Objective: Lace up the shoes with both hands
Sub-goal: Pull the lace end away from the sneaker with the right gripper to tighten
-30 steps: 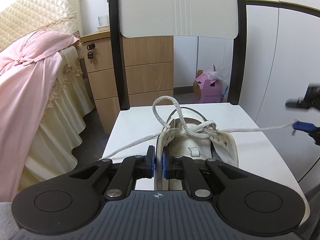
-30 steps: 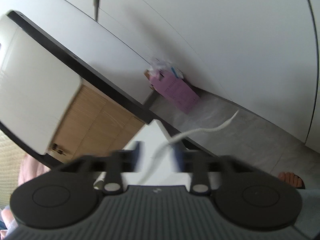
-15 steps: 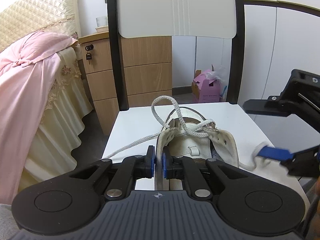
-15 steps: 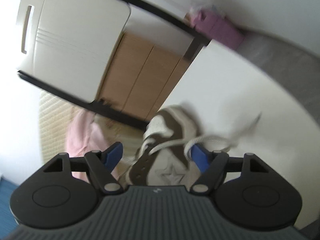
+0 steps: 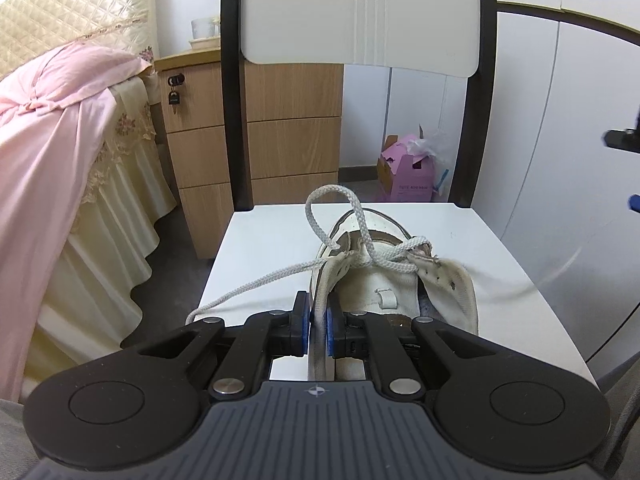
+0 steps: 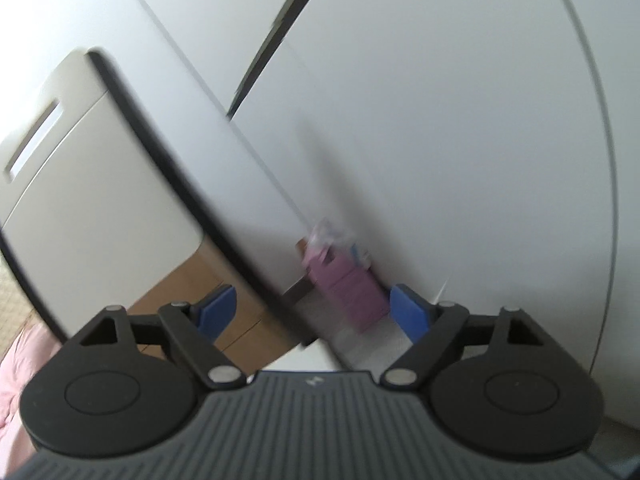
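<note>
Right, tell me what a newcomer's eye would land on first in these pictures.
First, the worn white shoe lying on the white chair seat, its lace looped up over the opening and trailing off to the left. Next, the left gripper in the foreground, fingers shut on the shoe's edge. In the right wrist view, the right gripper is opening with nothing between its fingers, facing a pink box on the floor.

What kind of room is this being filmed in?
Most likely a bedroom at home. On the left is a bed with a quilted headboard and pink cover, and beside it a wooden bedside cabinet with drawers. The shoe being laced sits on a white chair, not a workbench.
</note>
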`<state>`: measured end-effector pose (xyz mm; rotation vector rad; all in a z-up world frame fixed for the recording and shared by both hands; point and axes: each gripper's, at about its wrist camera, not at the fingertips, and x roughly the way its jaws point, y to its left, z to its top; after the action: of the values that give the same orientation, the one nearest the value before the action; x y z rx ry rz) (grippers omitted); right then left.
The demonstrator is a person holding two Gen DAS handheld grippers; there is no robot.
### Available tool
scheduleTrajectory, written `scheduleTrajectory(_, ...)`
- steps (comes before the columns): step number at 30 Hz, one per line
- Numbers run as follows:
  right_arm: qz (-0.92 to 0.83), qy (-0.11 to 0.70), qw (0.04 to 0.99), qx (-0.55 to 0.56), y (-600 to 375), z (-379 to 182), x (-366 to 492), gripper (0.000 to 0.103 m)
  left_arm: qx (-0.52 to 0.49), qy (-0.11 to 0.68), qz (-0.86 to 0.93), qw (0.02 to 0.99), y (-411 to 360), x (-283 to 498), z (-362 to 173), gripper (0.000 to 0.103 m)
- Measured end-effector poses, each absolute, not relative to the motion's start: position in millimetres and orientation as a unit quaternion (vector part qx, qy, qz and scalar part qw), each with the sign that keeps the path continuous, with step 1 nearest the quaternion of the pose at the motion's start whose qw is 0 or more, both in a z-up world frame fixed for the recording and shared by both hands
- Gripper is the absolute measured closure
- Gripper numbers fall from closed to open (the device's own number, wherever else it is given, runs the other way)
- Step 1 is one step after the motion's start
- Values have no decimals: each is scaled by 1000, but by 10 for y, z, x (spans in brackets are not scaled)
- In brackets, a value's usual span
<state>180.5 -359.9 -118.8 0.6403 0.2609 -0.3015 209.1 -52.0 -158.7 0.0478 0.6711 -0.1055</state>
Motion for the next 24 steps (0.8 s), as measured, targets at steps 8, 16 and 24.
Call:
scheduleTrajectory(8, -51, 212, 872, 438, -3626, -1379, 1878, 18, 31, 330, -46, 942, -567, 2115, -1576, 93)
scheduleTrajectory(16, 36, 358, 788, 499, -2684, -1978, 2277, 32, 73, 306, -49, 948, -681, 2076, -1595, 93)
scheduleTrajectory(24, -3, 306, 812, 498, -2778, -2010, 2198, 101, 48, 304, -30, 951, -621, 2119, -1593, 94)
